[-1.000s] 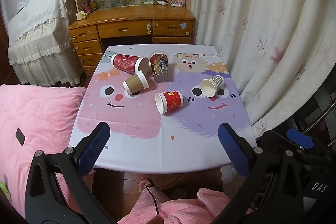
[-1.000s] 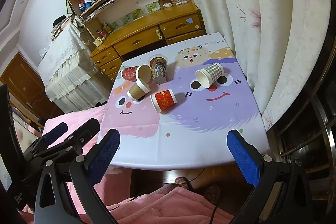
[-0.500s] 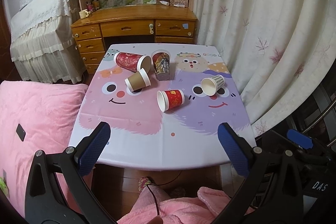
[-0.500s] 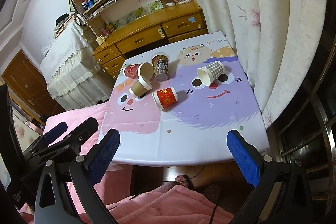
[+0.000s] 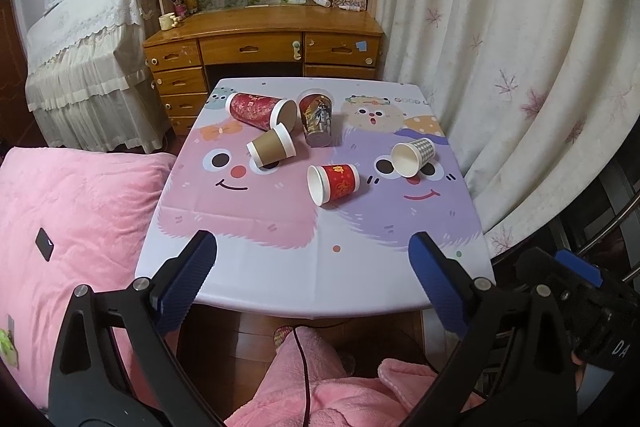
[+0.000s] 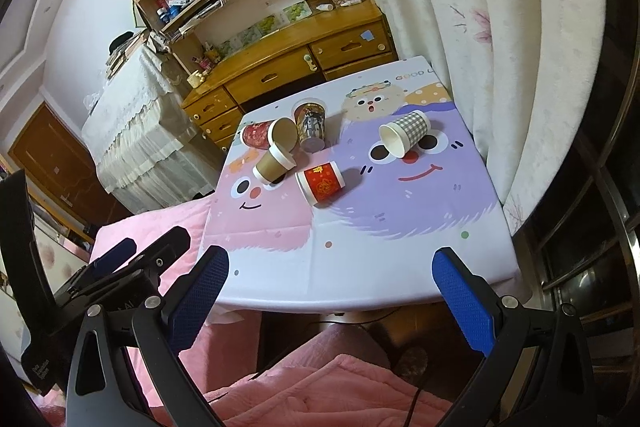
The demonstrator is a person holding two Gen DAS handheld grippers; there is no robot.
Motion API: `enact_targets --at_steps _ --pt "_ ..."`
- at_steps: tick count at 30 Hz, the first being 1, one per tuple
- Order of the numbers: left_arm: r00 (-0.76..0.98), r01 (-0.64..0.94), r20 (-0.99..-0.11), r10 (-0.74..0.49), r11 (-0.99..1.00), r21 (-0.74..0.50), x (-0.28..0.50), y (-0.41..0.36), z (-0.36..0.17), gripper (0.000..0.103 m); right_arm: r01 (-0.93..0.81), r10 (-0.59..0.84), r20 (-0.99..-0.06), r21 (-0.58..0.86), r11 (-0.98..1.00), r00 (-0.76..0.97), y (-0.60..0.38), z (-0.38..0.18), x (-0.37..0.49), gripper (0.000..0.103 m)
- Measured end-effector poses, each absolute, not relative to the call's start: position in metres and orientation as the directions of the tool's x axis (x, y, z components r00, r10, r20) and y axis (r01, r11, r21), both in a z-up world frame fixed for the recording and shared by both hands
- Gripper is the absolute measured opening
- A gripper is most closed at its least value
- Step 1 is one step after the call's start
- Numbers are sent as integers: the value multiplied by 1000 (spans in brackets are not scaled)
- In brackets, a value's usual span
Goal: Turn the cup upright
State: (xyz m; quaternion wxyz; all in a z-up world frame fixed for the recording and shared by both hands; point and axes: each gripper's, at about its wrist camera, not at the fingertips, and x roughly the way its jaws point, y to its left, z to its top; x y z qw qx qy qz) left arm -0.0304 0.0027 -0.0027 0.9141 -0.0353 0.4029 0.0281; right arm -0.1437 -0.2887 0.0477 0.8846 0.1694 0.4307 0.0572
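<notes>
Several paper cups lie on their sides on a small table with a cartoon cloth (image 5: 280, 259) (image 6: 360, 267): a small red cup (image 5: 334, 183) (image 6: 321, 183), a checked cup (image 5: 414, 157) (image 6: 405, 137), a brown cup (image 5: 271, 151) (image 6: 274, 164), a large red cup (image 5: 260, 110) (image 6: 266, 134). A dark printed cup (image 5: 317, 121) (image 6: 309, 127) seems to stand upright. My left gripper (image 5: 312, 279) and right gripper (image 6: 330, 287) are both open and empty, held back over the table's near edge, well short of the cups.
A pink bed (image 5: 72, 219) lies left of the table. White curtains (image 5: 500, 47) hang close on the right. A wooden desk with shelves (image 5: 264, 43) stands behind. Pink-clad legs (image 5: 320, 387) are below the table edge. The left gripper body shows in the right wrist view (image 6: 100, 279).
Both grippers have tilted and moved a little toward the table, so the cups sit lower and larger in view. The cups have not moved. Both grippers stayed open.
</notes>
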Motion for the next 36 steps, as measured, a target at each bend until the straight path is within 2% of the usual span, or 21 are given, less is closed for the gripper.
enact_targets --at_steps 7,28,36 --pt "650 -79 -760 10 995 -54 -24 -3 -11 96 60 240 -735 356 932 634 -302 47 -145 103" --pt "661 1 -750 -27 999 -35 -12 -22 1 94 71 254 -716 390 918 650 -310 48 -134 103" --pt "596 35 -796 -108 993 -108 15 -18 -15 94 139 155 -702 343 929 695 -321 49 -126 103"
